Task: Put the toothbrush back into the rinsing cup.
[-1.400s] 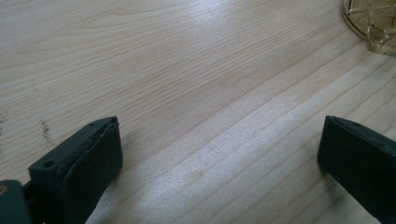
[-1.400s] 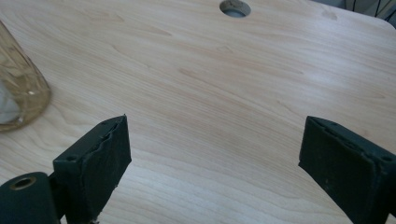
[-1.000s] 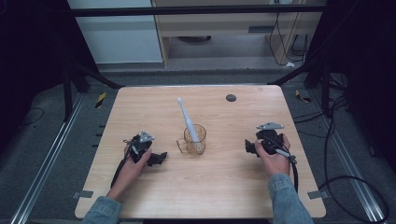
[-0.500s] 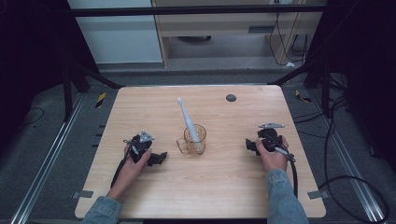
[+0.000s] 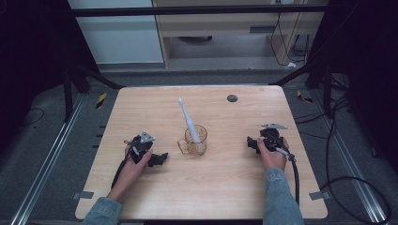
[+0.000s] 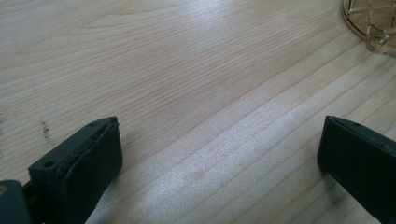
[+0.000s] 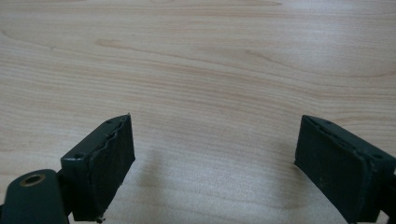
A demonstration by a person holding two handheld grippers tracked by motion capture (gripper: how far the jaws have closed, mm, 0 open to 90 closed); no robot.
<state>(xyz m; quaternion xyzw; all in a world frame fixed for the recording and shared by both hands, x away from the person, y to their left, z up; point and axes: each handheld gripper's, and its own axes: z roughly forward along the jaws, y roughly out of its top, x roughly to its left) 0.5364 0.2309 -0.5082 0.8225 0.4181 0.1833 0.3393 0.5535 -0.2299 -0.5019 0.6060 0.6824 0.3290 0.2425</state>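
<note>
Table (image 5: 141, 197): 1 mug (image 5: 195, 140) (w/ 1 toothbrush (image 5: 187, 117)), 2 hand-held grippers, both open.

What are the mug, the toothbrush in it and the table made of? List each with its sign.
Mug: clear amber glass or plastic, glossy; the table shows through it.
Toothbrush: white, probably plastic; smooth and uniform, too small to be sure.
Table: light wood or wood-look laminate, satin; grain lines and a soft sheen.

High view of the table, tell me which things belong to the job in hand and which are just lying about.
In the job:
- toothbrush, standing tilted in the cup
- amber glass cup
- left gripper, jaws open
- right gripper, jaws open

Lying about:
- small dark round disc near the table's far edge
</note>
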